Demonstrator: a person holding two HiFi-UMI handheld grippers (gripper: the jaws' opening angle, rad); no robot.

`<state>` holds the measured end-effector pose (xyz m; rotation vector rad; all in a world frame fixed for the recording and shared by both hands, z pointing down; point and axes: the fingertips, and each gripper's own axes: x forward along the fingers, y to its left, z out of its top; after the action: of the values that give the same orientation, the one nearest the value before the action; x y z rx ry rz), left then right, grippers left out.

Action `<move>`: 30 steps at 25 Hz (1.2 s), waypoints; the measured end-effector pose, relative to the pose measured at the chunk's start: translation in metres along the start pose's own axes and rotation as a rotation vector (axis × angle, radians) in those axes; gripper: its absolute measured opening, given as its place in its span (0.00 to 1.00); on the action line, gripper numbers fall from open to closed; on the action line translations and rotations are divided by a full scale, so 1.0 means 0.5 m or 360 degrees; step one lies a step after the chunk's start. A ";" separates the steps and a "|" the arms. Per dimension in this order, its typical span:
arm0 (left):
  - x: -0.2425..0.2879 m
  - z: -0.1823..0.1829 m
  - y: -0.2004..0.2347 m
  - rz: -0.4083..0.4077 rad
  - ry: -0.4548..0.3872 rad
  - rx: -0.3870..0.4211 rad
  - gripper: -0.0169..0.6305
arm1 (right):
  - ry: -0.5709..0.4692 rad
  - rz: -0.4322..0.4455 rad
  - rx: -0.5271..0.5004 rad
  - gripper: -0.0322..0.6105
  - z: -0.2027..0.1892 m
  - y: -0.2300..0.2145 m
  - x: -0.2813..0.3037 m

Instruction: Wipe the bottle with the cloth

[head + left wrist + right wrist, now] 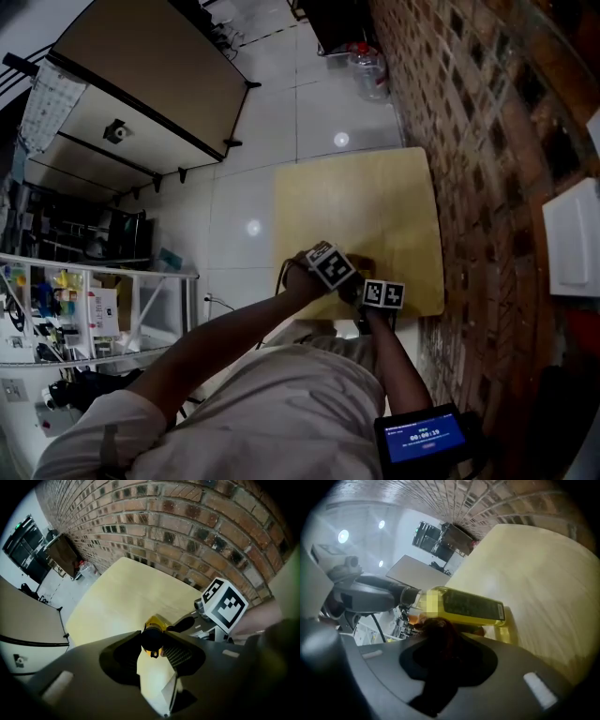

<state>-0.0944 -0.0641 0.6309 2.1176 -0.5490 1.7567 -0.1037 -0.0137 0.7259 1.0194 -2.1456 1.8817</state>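
From the head view, we look steeply down on a pale wooden table (pixel 375 197) that stands against a brick wall (pixel 487 141). Both grippers meet over its near edge: the left gripper (pixel 330 267) under its marker cube, and the right gripper (pixel 364 287) just beside it. The person's bare arms reach in from below. What the jaws carry is hidden here beneath the cubes. A small screen (pixel 422 438) glows at the bottom edge, and cluttered shelves (pixel 84 309) stand off to the left. In the left gripper view, we look straight down the bottle (pixel 157 620). Its yellow shoulders show around a black cap (pixel 152 639), and the two jaws are closed on that cap from either side, with the tabletop showing beyond them. One black finger of the right gripper reaches in close beside the bottle's far side. In the right gripper view, the bottle runs across the frame, yellow with a dark label, its neck caught in the left gripper and its base towards the table. We cannot tell whether the base touches the wood. The right gripper's jaws are pinched on a bunched dark cloth (pixel 436 630), which lies against the bottle's side near the neck.
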 end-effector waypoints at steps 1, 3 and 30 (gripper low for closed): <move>-0.001 -0.001 -0.001 0.0002 0.0005 0.0002 0.28 | 0.0009 -0.0020 0.0040 0.18 0.000 -0.017 0.001; -0.002 -0.005 -0.003 0.0000 0.0016 0.0002 0.28 | 0.0025 -0.0110 0.0142 0.18 -0.004 -0.069 0.003; -0.055 0.037 0.031 0.0156 -0.0326 -0.0053 0.41 | -0.0126 -0.0237 0.0287 0.18 -0.054 -0.136 -0.090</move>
<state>-0.0905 -0.0842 0.6005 2.2978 -0.7429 1.5762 -0.0415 0.0289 0.7670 1.2701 -1.9054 2.0233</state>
